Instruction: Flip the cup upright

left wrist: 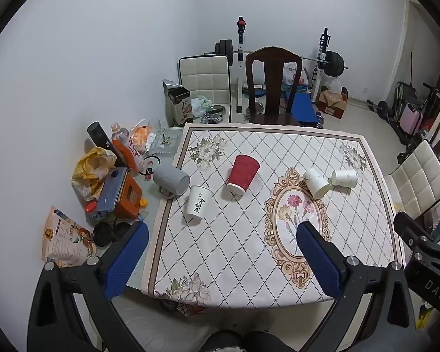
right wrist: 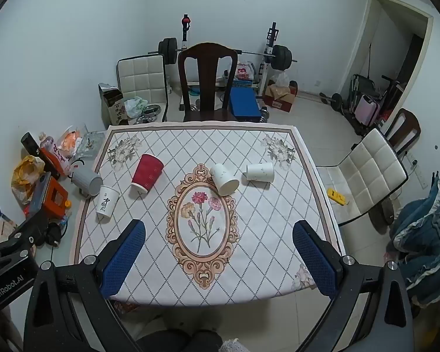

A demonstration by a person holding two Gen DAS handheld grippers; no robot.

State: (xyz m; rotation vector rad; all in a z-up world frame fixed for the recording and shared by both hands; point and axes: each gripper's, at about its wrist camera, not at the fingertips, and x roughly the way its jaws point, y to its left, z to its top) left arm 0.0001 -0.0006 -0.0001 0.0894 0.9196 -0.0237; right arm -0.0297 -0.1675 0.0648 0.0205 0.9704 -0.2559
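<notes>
Both the left gripper (left wrist: 220, 246) and right gripper (right wrist: 218, 240) hover with jaws open and empty near the bench's (right wrist: 278, 249) front edge, so the approach step is in hand: next, reach for 1 of the 4 paper cups, such as the red cup (right wrist: 147, 176), lying mid-bench.

red cup (left wrist: 243, 174), white cups (left wrist: 316, 183), diamond-patterned floral tablecloth (left wrist: 249, 249)

Grey mug (left wrist: 171, 180) handle largely hidden beneath its body; lettering on white printed cup (left wrist: 199, 204) too small to read; worktop (left wrist: 190, 264) near edge overhung by cloth.
</notes>
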